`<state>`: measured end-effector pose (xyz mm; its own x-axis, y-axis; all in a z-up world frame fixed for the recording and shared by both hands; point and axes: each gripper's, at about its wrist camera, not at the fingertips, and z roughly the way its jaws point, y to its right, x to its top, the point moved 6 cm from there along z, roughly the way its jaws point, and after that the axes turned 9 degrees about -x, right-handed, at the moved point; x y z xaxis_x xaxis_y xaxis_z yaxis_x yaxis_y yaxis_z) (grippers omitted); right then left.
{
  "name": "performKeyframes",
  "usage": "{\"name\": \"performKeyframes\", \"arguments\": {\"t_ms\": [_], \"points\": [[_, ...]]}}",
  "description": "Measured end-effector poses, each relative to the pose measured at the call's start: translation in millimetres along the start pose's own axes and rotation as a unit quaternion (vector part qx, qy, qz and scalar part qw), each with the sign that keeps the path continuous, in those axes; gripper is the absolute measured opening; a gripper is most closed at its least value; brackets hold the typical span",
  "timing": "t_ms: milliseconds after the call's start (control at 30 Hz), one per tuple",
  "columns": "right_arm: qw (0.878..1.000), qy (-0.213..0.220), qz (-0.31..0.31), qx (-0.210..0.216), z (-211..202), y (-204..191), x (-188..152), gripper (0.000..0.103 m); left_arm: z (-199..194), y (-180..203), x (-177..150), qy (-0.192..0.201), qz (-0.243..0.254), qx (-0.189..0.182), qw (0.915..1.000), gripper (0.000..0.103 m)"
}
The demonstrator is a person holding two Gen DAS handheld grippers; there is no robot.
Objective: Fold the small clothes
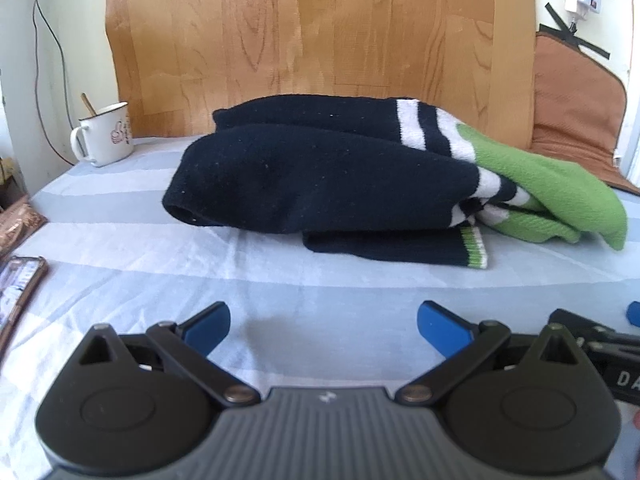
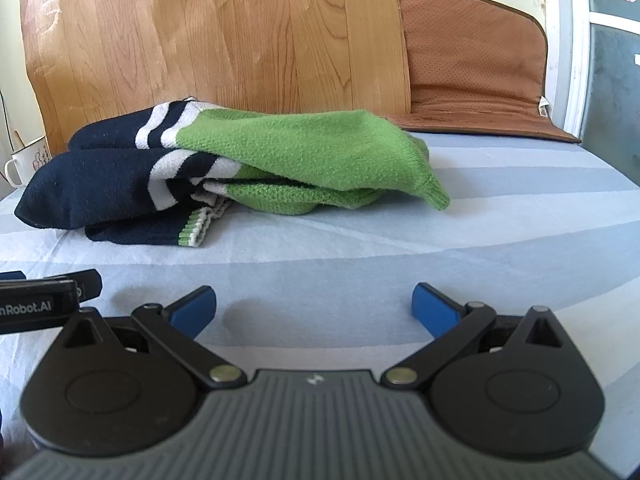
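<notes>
A small knit sweater [image 1: 328, 176], navy with white stripes and a green part, lies folded in a loose bundle on the blue-and-white striped cloth [image 1: 280, 280]. It also shows in the right wrist view [image 2: 240, 160], green part on top at the right. My left gripper [image 1: 324, 322] is open and empty, low over the cloth, a short way in front of the sweater. My right gripper [image 2: 314, 306] is open and empty, also in front of the sweater. Each gripper shows at the edge of the other's view.
A white enamel mug [image 1: 106, 134] stands at the back left. A wooden panel [image 1: 320, 40] leans along the back. A brown mat [image 2: 476, 76] leans at the back right. A phone [image 1: 18, 284] lies at the left edge.
</notes>
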<state>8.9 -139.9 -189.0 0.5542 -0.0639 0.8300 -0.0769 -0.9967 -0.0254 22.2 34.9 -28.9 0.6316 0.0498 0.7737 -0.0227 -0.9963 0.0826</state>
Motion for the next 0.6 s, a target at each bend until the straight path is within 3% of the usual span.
{"name": "performKeyframes", "arguments": {"t_ms": [300, 600], "points": [[1.0, 0.001, 0.003, 0.002, -1.1, 1.2, -0.4, 0.103, -3.9, 4.9, 0.8, 0.005, 0.027, 0.042, 0.9987, 0.103], [1.0, 0.001, 0.002, 0.001, -1.2, 1.4, -0.3, 0.103, -3.1, 5.2, 0.0, 0.002, 0.025, 0.029, 0.9993, 0.103]]}}
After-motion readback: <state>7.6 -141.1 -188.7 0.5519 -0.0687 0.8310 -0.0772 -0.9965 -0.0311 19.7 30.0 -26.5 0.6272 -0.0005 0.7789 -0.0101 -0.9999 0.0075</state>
